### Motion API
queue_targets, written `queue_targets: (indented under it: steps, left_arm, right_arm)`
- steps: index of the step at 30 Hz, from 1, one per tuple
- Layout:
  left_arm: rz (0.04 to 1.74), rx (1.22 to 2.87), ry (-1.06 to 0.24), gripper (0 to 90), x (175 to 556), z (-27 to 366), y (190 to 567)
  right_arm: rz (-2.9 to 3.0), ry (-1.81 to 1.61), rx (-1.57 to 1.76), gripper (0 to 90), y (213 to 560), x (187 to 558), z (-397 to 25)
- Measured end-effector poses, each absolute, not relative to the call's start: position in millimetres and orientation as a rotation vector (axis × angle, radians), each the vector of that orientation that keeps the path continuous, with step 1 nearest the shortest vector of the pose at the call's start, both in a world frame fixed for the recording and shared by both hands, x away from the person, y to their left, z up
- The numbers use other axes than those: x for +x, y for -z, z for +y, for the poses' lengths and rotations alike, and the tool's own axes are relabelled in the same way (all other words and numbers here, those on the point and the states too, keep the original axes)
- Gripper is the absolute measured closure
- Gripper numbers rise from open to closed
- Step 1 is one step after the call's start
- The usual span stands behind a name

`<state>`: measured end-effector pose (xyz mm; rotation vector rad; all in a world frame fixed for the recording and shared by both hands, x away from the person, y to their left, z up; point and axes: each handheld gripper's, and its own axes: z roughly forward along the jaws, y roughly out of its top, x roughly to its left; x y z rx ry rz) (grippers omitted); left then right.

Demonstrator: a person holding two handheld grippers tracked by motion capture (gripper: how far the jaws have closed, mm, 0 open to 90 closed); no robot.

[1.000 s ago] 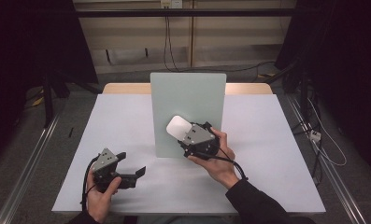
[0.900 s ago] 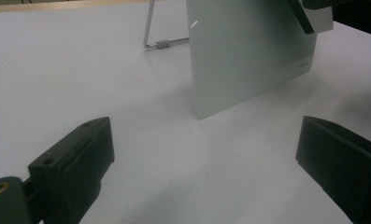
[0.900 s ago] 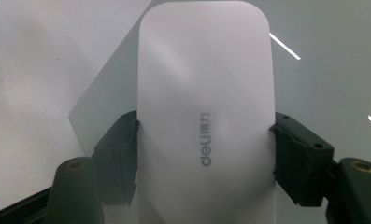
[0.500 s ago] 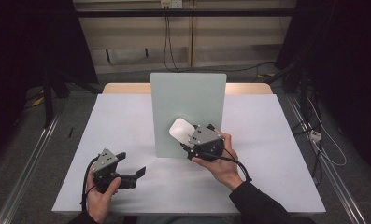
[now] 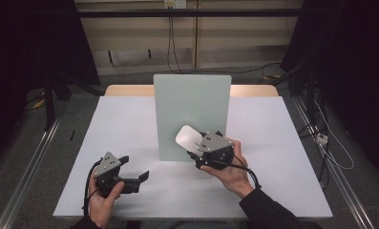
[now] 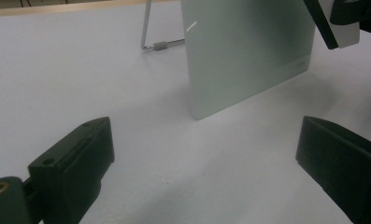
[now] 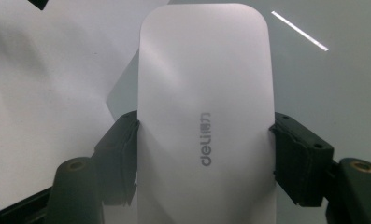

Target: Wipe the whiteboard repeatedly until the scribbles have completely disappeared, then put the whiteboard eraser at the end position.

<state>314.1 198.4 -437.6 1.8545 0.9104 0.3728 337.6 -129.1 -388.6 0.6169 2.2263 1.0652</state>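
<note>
White eraser (image 5: 187, 137) lower, dim room

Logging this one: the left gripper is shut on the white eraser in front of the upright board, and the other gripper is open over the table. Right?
Not quite. It is the right gripper that is shut on the white eraser, its jaws pressed against both edges in the right gripper view. The left gripper is the open one over the table, beside the upright board.
</note>
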Motion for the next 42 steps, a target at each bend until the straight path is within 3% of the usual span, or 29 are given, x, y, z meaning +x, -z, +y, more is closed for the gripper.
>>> queue_targets:
  steps: [42]
  left_arm:
    - [0.908,1.862,-0.383,4.3,313.2,197.8,436.5]
  right_arm:
    - [2.425,-1.084,0.646,31.3,400.4,324.8,-149.4]
